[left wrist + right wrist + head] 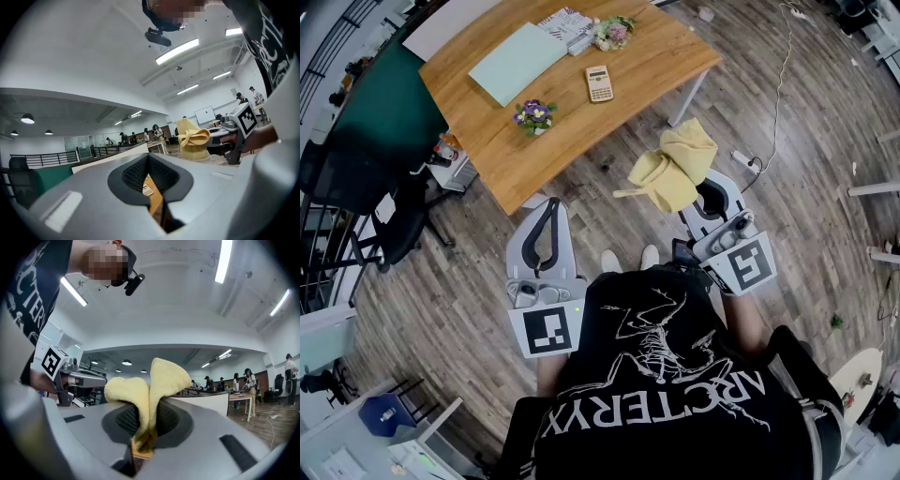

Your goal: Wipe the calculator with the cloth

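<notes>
The calculator [599, 83] lies face up near the middle of the wooden table [647, 66], well ahead of both grippers. A sliver of the calculator [147, 190] shows through the slit between the left jaws. My right gripper [692, 186] is shut on the yellow cloth [670, 169], held over the floor short of the table's near edge. The cloth [150, 390] stands up in two folds from between the right jaws [149, 401]. My left gripper [551, 202] is shut with nothing in it, its tips [148, 157] touching. The cloth [192, 138] also shows to its right.
On the table are a pale green sheet [517, 62], booklets [569, 26] and two small flower pots [533, 115] [614, 31]. A black office chair [394, 216] stands left of the table. A power strip [745, 161] with a cable lies on the wood floor at right.
</notes>
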The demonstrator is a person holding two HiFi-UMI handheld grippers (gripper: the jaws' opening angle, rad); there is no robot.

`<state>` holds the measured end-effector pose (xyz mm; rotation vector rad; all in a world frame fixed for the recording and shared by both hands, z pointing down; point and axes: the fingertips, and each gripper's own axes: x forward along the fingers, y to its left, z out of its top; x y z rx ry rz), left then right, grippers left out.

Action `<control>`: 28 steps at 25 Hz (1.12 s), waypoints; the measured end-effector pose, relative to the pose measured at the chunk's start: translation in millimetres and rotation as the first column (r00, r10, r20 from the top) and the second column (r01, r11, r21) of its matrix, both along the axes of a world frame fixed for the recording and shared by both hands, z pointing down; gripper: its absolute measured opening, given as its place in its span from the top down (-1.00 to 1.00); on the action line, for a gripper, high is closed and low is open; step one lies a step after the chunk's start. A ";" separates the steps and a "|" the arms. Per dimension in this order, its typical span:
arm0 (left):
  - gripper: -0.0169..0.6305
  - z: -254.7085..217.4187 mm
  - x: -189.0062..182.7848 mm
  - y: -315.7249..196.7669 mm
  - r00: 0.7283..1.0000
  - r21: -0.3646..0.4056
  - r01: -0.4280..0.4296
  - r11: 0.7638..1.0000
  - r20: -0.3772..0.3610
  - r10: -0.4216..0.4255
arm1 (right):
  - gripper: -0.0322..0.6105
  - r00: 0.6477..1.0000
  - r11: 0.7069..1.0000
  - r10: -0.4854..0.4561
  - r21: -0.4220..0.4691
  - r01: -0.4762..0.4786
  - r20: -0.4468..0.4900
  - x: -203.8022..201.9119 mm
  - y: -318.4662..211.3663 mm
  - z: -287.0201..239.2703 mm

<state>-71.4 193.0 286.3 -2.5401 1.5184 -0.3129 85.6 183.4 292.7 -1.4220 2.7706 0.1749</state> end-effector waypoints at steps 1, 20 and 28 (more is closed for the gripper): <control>0.92 -0.2 0.3 0.0 1.000 -0.001 -0.001 1.000 0.002 0.001 | 0.73 1.000 1.000 0.002 -0.001 -0.002 -0.001 0.5 0.6 -0.1; 0.92 6.2 38.5 -13.3 1.000 -0.005 0.031 1.000 -0.003 -0.031 | 0.72 0.999 0.999 -0.036 0.017 0.035 0.007 34.5 -12.5 1.7; 0.92 13.7 53.5 -49.7 0.996 -0.006 0.060 0.998 0.062 -0.060 | 0.72 0.998 0.998 -0.066 -0.013 0.066 -0.004 48.3 -54.5 10.8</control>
